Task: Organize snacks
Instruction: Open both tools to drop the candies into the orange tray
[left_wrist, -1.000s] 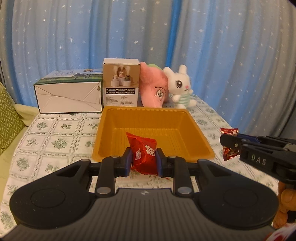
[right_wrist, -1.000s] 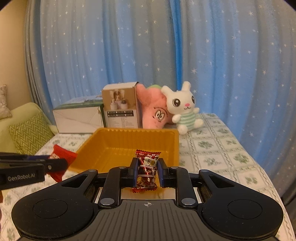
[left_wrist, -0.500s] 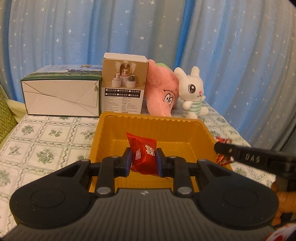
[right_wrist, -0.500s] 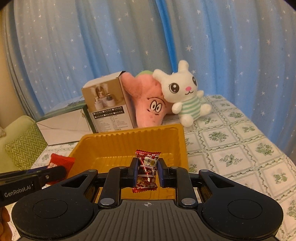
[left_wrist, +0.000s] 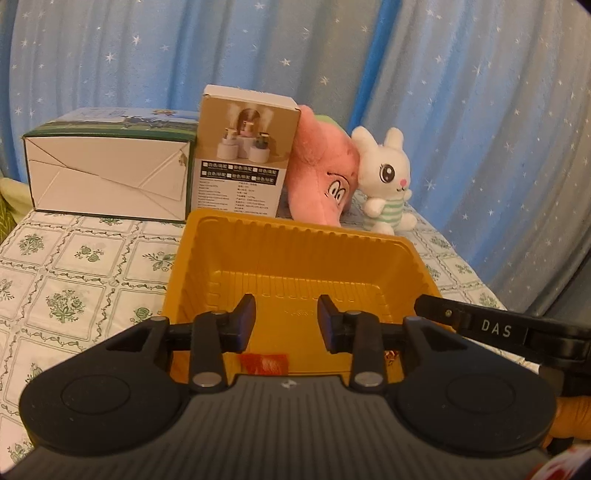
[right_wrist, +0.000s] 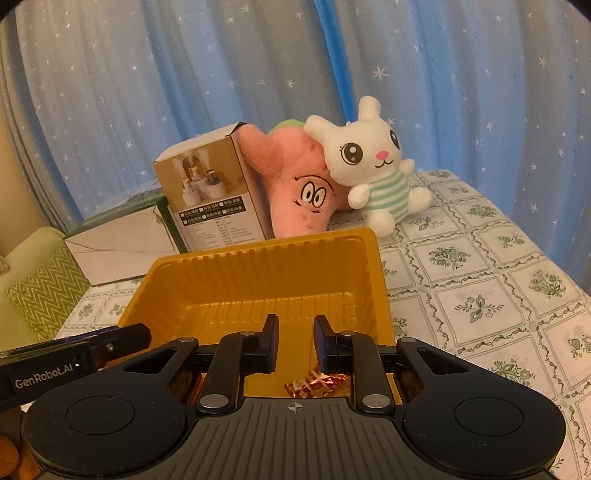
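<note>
Now both hand-held grippers hang open and empty over the tray's (left_wrist: 295, 240) near end: the left hand-held gripper (left_wrist: 286, 319), jaws just opened, above the red snack (left_wrist: 264, 363); the right (right_wrist: 294, 341) above the candy (right_wrist: 317, 382).

Red snack pack (left_wrist: 264, 363) in orange tray (left_wrist: 295, 236); foil candy (right_wrist: 317, 382) too
</note>
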